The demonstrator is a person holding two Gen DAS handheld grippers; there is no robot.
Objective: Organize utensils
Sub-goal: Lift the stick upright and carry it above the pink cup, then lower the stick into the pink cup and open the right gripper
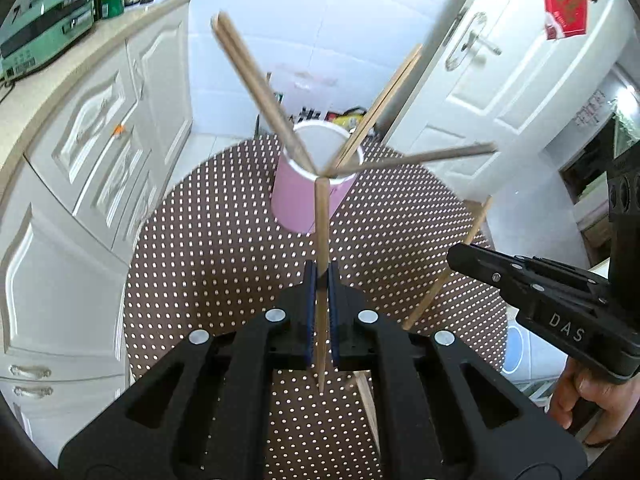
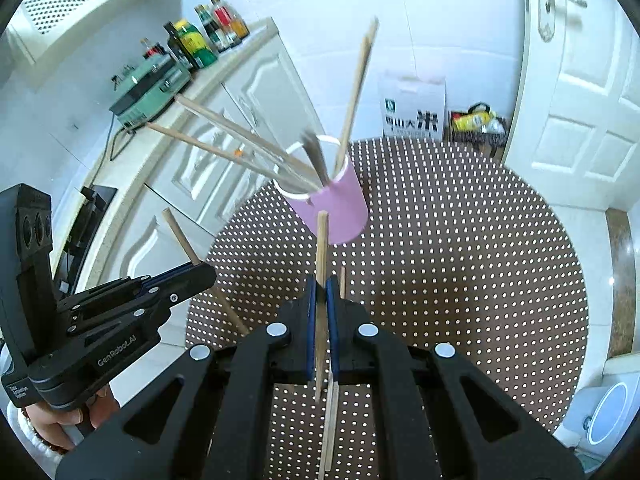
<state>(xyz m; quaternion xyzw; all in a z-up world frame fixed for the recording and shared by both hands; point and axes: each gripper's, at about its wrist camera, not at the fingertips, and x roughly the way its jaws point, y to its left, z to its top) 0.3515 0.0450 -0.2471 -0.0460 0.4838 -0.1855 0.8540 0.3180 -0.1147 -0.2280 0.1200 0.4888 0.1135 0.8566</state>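
Kitchen corner with white cabinets [image 1: 92, 148] along the left of the frame, bottles [image 2: 208, 36] on the counter at upper left, a white door [image 1: 500, 80] at right. Round brown table with white dots [image 1: 224, 264] filling the lower middle of both views.

Pink cup [image 1: 308, 196] just above frame centre, standing on the table and already loaded with several chopsticks [image 1: 256, 80], splayed out against the rim because nothing inside keeps them upright.

Left gripper [image 1: 321, 280] at bottom centre of its own view, closed tight on one chopstick [image 1: 320, 216], gripped mid-length and pointed straight toward the cup mouth, probably so the tip can drop in. Seen from the right wrist at lower left, with that chopstick poking up out of it.

Right gripper [image 2: 321, 292] clamped likewise on another chopstick [image 2: 322, 240], also aimed at the cup; visible at right of the left view, chopstick slanting through it. Mid-shaft grip likely chosen for balance.

More loose chopsticks [image 2: 331, 420] lying flat on the table beneath the right gripper, low in the frame, not yet collected.
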